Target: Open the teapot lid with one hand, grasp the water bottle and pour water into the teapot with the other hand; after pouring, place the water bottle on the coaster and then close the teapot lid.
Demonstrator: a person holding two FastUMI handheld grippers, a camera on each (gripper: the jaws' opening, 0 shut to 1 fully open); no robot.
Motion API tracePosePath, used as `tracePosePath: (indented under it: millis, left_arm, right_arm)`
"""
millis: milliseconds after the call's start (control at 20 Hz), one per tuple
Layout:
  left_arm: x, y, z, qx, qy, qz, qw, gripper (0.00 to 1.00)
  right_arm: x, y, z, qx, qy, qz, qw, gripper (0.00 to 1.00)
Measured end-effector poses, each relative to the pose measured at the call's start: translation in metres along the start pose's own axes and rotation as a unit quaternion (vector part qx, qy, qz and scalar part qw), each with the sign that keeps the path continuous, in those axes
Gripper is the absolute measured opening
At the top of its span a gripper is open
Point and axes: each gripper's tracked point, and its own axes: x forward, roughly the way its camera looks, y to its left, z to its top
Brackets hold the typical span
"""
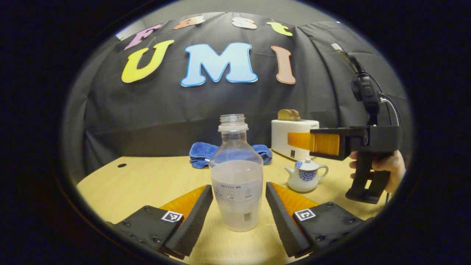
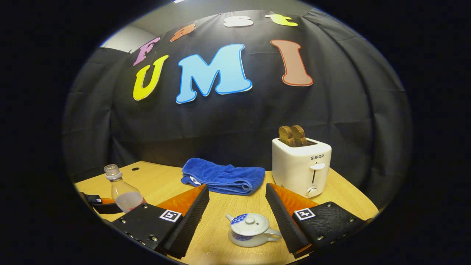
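Left gripper view: the left gripper (image 1: 239,206) has its fingers spread wide on either side of an uncapped clear plastic water bottle (image 1: 237,176), part full, standing on the pale wooden counter (image 1: 147,184); neither finger seems to touch it yet. To grasp well, close squarely on the bottle's body.

In the right gripper view, the right gripper (image 2: 237,215) hovers open and empty over the small white-and-blue teapot (image 2: 250,230), whose lid (image 2: 250,222) is still on.

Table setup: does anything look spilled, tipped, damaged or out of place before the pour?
Nothing stands out. The water bottle stands upright, uncapped, between the open left gripper fingers. The teapot sits upright with its lid on. No spill shows on the table.
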Motion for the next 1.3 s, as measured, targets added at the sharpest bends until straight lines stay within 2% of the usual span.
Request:
tracePosePath:
  millis: [150,350,450,550,650,800,850,900,1050,1150,1200,1300]
  left_arm:
    - [0.007,-0.002,0.001,-0.006,-0.004,-0.006,1.000,1.00]
    - [0.014,-0.006,-0.004,-0.018,-0.001,-0.016,1.000,1.00]
    - [0.014,-0.006,-0.006,-0.011,0.004,-0.016,1.000,1.00]
    - [0.014,-0.006,-0.007,-0.013,0.005,-0.017,1.000,1.00]
    - [0.014,-0.006,-0.007,-0.010,0.006,-0.016,1.000,1.00]
    - [0.013,-0.006,-0.008,-0.008,0.007,-0.016,1.000,1.00]
    - [0.013,-0.005,-0.008,-0.008,0.007,-0.015,1.000,0.99]
    - [0.013,-0.003,-0.008,-0.008,0.006,-0.013,1.000,0.94]
    - [0.014,-0.003,-0.007,-0.009,0.006,-0.012,1.000,0.90]
    - [0.013,-0.003,-0.007,-0.009,0.007,-0.012,1.000,0.89]
    - [0.013,-0.003,-0.008,-0.010,0.007,-0.012,1.000,0.89]
    - [0.012,-0.003,-0.008,-0.013,0.006,-0.011,1.000,0.88]
  right_arm:
    - [0.008,-0.001,-0.020,-0.006,0.025,-0.003,1.000,0.96]
    - [0.026,-0.010,-0.040,0.005,0.055,-0.013,0.998,0.87]
    - [0.032,-0.010,-0.047,0.009,0.067,-0.011,0.998,0.77]
    - [0.037,-0.014,-0.048,0.001,0.066,-0.020,0.998,0.77]
    - [0.036,-0.014,-0.048,-0.010,0.064,-0.021,0.998,0.60]
    - [0.035,-0.016,-0.048,-0.033,0.060,-0.027,0.997,0.61]
    - [0.035,-0.014,-0.047,-0.029,0.056,-0.025,0.998,0.53]
    - [0.036,-0.015,-0.046,-0.033,0.056,-0.026,0.998,0.42]
    - [0.034,-0.019,-0.045,-0.048,0.045,-0.039,0.997,0.40]
    - [0.032,-0.018,-0.043,-0.037,0.046,-0.032,0.998,0.21]
    - [0.031,-0.019,-0.044,-0.034,0.045,-0.033,0.998,0.22]
    - [0.034,-0.017,-0.043,-0.023,0.036,-0.028,0.999,0.10]
